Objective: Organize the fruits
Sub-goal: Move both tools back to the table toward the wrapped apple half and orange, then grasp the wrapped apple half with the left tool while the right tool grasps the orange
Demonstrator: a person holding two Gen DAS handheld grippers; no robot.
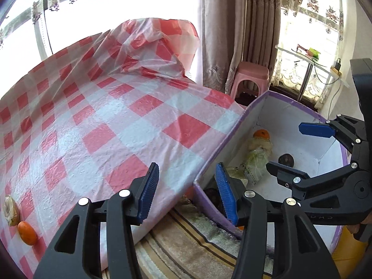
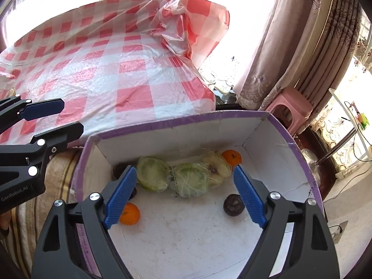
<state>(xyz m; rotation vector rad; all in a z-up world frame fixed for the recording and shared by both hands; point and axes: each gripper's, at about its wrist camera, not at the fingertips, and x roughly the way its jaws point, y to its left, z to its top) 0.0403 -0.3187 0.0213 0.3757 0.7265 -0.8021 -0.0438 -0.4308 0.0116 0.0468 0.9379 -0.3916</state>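
A purple-rimmed white box [image 2: 290,137] holds two oranges [image 2: 130,214] [image 2: 231,157], wrapped green and pale fruits [image 2: 190,181] and a dark round fruit [image 2: 233,205]. My right gripper [image 2: 184,193] is open and empty above the box; it also shows in the left wrist view [image 1: 300,148]. My left gripper [image 1: 187,190] is open and empty over the box's left edge [image 1: 223,141]; it also shows in the right wrist view [image 2: 62,116]. On the checked cloth, an orange [image 1: 27,232] and a wrapped pale fruit [image 1: 10,209] lie at the far left.
The red-and-white checked cloth [image 1: 104,121] covers a table, with a crumpled plastic heap [image 1: 158,46] at the back. A pink stool [image 1: 251,76] and curtains [image 1: 232,30] stand behind the box. A striped rug [image 1: 186,244] lies below.
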